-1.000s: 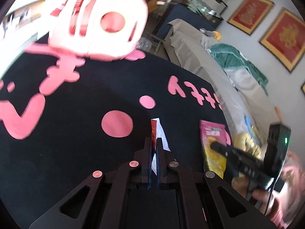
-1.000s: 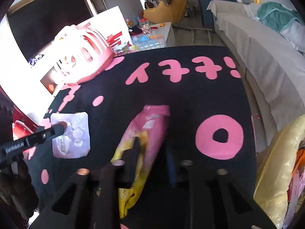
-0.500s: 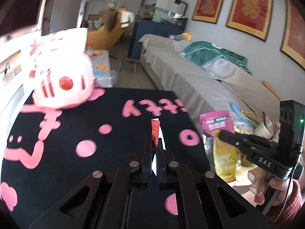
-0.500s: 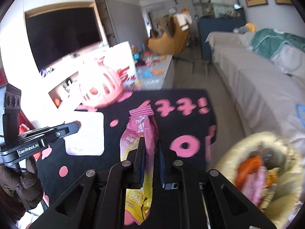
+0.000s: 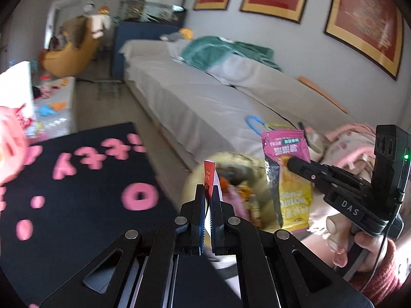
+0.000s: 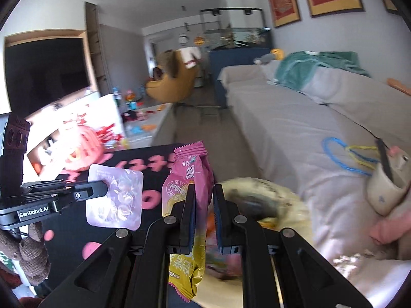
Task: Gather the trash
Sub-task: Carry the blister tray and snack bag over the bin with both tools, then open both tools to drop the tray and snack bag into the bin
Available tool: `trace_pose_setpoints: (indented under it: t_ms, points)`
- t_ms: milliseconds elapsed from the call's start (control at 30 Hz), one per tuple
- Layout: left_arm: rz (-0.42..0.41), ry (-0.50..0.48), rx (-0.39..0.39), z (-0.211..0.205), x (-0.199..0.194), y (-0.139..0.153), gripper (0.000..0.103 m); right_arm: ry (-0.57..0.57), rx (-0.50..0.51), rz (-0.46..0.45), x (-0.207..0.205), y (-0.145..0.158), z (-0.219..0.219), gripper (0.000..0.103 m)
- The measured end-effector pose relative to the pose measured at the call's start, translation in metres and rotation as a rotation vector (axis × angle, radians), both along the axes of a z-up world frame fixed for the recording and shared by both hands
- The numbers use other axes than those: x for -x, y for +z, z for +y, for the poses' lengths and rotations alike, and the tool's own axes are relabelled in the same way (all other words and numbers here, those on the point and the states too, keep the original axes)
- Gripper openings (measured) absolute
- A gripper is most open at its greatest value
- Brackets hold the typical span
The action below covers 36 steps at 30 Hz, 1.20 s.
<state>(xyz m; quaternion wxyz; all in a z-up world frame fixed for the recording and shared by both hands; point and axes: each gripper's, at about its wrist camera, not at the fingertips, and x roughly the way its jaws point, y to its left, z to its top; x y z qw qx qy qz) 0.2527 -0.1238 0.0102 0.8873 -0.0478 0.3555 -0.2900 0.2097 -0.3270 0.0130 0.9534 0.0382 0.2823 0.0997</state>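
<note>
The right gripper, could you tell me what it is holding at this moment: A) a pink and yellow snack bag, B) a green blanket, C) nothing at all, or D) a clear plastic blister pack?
A: in the right wrist view the right gripper is clamped on the pink and yellow snack bag, while the clear blister pack is held by the left gripper off to the side.

The yellow trash bag (image 5: 195, 179) sits between the black pink-patterned surface (image 5: 77, 192) on its left and the long grey sofa (image 5: 205, 97) on its right, the yellow armchair (image 5: 69, 54) far behind
</note>
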Motion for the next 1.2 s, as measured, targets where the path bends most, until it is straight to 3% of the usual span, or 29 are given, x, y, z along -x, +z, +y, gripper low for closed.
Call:
trace_pose_setpoints:
  t_ms: [300, 600, 700, 767, 833, 1033, 1200]
  points:
    - [0.184, -0.111, 0.050, -0.075, -0.047, -0.048, 0.003, -0.098, 0.075, 0.010, -0.013, -0.020, -0.043, 0.012]
    - [0.287, -0.167, 0.055, -0.101, -0.073, -0.094, 0.005, -0.113, 0.052, 0.045, -0.024, -0.041, -0.059, 0.012]
    - [0.282, -0.167, 0.039, -0.103, -0.076, -0.096, 0.011, -0.116, 0.042, 0.060, -0.027, -0.047, -0.062, 0.012]
    - [0.267, -0.141, 0.025, -0.100, -0.078, -0.095, 0.033, -0.116, 0.027, 0.075, -0.030, -0.052, -0.063, 0.012]
    - [0.249, -0.109, 0.026, -0.093, -0.079, -0.092, 0.042, -0.112, 0.008, 0.092, -0.034, -0.057, -0.061, 0.012]
    - [0.169, 0.037, -0.032, -0.057, -0.068, -0.079, 0.043, -0.041, -0.039, 0.260, -0.065, -0.095, -0.042, 0.012]
    - [0.110, 0.120, -0.131, -0.023, -0.044, -0.070, 0.043, 0.030, 0.114, 0.484, -0.102, -0.133, -0.009, 0.012]
